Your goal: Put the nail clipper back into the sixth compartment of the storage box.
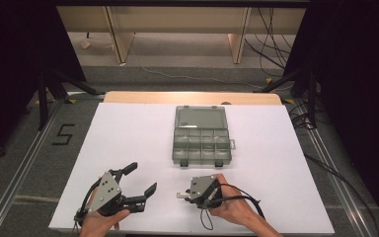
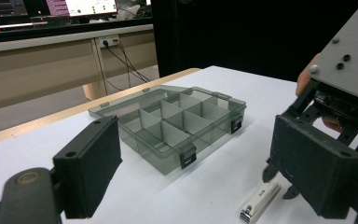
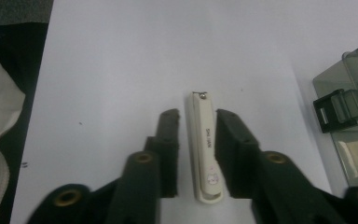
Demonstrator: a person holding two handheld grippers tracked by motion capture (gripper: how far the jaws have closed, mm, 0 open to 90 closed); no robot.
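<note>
slim white nail clipper, translucent compartmented box

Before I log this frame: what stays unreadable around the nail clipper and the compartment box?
- Nail clipper: whether the right tongs touch it; the gaps look narrow in the right gripper view.
- Its print: too small.
- Compartment box: cut off by the right edge there; contents too small in the high view.
- Left tongs: bases cut off.

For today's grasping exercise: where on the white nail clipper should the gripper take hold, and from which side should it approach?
Grip the nail clipper across its two long sides near mid-length, coming from above. It lies flat on the white table, long and narrow, already between the right gripper and its jaws, which run parallel to it with small gaps either side.
</note>
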